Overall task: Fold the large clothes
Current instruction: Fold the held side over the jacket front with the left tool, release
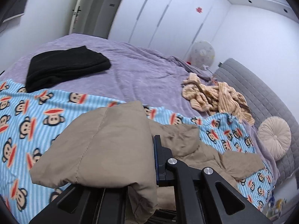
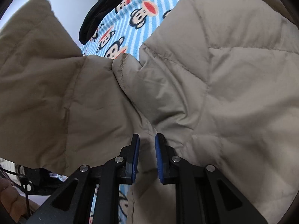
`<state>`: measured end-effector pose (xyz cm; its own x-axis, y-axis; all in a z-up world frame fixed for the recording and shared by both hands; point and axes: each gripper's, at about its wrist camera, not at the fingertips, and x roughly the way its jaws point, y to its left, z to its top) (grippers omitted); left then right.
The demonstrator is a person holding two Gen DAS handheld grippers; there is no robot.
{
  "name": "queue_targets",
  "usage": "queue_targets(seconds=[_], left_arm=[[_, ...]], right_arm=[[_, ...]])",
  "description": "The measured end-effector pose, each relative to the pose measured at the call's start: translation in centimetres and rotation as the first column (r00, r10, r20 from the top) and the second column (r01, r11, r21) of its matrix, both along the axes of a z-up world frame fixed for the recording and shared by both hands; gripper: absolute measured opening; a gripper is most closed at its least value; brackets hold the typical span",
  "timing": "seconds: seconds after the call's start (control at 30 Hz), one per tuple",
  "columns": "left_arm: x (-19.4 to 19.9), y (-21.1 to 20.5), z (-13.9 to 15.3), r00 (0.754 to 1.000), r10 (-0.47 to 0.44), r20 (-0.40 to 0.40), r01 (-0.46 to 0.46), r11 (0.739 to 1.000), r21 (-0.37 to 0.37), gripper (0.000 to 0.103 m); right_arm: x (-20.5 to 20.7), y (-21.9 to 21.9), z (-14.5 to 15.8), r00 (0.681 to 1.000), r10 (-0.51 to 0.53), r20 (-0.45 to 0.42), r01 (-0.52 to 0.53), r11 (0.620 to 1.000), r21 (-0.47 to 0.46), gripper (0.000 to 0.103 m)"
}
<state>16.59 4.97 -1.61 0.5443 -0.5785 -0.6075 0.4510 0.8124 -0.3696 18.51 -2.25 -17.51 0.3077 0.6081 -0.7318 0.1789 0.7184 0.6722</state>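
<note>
A bedroom in a home. Shown by a wide bed (image 1: 142, 71) with a purple cover, a blue striped blanket (image 1: 37, 119) with cartoon monkey faces spread over it, and a grey padded headboard (image 1: 261, 93) with a round cream cushion (image 1: 274, 138) against it. Behind the bed, tall white wardrobe doors (image 1: 168, 18) with small red paper stickers and an open door (image 1: 97, 9). Clothes lying loose on the bed: folded black garment (image 1: 65, 67), crumpled beige striped one (image 1: 214, 97).
</note>
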Motion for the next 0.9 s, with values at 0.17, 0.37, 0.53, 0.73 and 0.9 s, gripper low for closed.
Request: queue_targets(seconds=[0.17,0.37,0.53,0.73,0.9], left_arm=[[-3.3,-12.4,-4.0,0.994,-0.102,-0.036,0.107,0.974,0.198,0.009],[-6.8,-18.9,-14.3,0.984,-0.119,-0.133,0.169,0.863,0.476,0.009],[-8.3,-18.6,-15.9,0.989,-0.096,-0.112,0.142,0.83,0.539,0.017],[-7.9,-17.4,-13.5,0.99,-0.117,-0.078,0.14,0.864,0.483,0.098],[-7.5,-12.7,-9.5,0.994,-0.091,-0.068,0.11,0.911,0.398,0.098]], right_arm=[[-6.3,-11.1,2.4,0.988,-0.156,0.014,0.157,0.981,-0.112,0.019],[-12.5,-23.4,2.8,0.968,-0.248,-0.034,0.23,0.934,-0.273,0.02],[-13.7,-27.3,1.4,0.971,-0.231,-0.053,0.212,0.947,-0.24,0.02],[-12.3,-26.6,-0.2,0.975,-0.217,-0.052,0.2,0.952,-0.231,0.02],[-12.4,-25.5,0.5,0.975,-0.219,-0.048,0.199,0.943,-0.266,0.036]])
